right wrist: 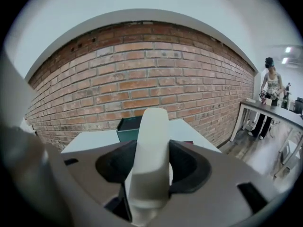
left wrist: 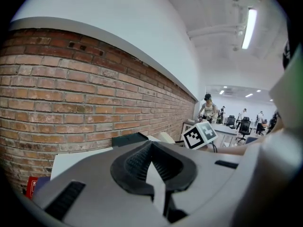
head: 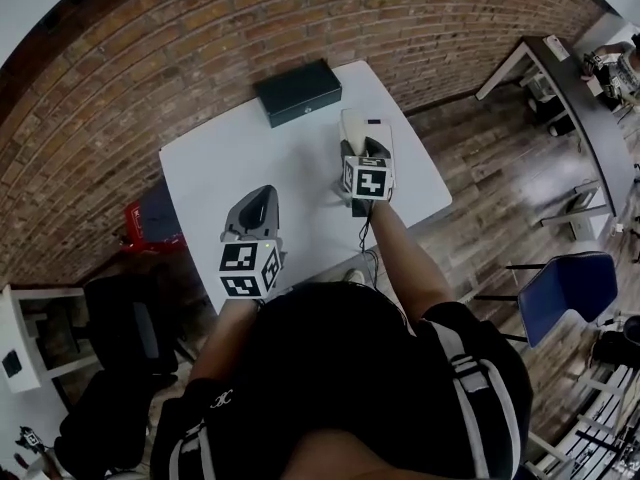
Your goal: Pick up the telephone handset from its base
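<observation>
Handset [right wrist: 147, 164], white and smooth, clamped between the jaws of the right hand-held gripper [right wrist: 147, 193] and running straight ahead from the pads. Keep the squeeze firm and even, since a glossy shell looks likely to slip. Lift straight up rather than dragging sideways, then ease back toward the body. Cannot tell whether the handset sits clear of the telephone base [head: 348, 126], which shows only as a pale shape just ahead of these jaws in the head view. Left hand-held gripper [left wrist: 154, 176] with jaws pressed together and nothing between them, held over the near edge of the desk [head: 300, 173], well to the left of the right one. Leave idle, or bring across to steady the base if it starts to rise. Farther ahead, beyond the handset: dark green box [right wrist: 127, 124] on the desk near the brick wall [right wrist: 142, 74], lid closed, contents hidden.
</observation>
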### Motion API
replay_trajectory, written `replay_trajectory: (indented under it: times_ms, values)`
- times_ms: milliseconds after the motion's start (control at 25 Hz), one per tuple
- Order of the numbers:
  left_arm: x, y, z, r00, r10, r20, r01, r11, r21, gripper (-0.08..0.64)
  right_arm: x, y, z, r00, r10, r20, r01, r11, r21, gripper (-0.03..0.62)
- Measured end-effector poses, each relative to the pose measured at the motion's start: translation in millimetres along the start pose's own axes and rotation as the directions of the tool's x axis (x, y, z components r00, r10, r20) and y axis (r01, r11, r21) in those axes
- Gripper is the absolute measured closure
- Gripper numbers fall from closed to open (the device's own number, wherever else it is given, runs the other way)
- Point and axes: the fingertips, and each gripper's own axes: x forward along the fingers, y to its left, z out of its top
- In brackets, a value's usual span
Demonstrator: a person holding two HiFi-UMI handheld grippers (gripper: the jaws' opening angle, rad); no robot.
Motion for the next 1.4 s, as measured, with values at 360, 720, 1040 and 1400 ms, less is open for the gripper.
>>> replay_trajectory:
  times_ms: [360,720,1040,1400]
  values:
    - [7.1,-8.9,7.2,0.999,-0.052,0.012,0.051,0.998,0.033,0.563,-79.3,10.3,61.5,0.960,0.038,0.277,-0.036,0.999,-0.012,0.394]
    - [16.5,-11.0,24.2,0.995,-0.079,0.053,0.076,0.995,0.072,0.562,-155.9,22.3,74.7,0.898,-0.001,0.440,-0.006,1.000,0.015,0.394]
    - [18.9,-22.1,21.6,0.992,-0.115,0.048,0.112,0.991,0.074,0.563,-176.9,32.0,66.7,0.891,-0.014,0.453,0.009,1.000,0.015,0.394]
    - [20.3,-25.9,24.5,0.991,-0.124,0.055,0.120,0.990,0.073,0.563,-175.3,37.5,62.8,0.899,0.008,0.437,-0.006,1.000,-0.004,0.394]
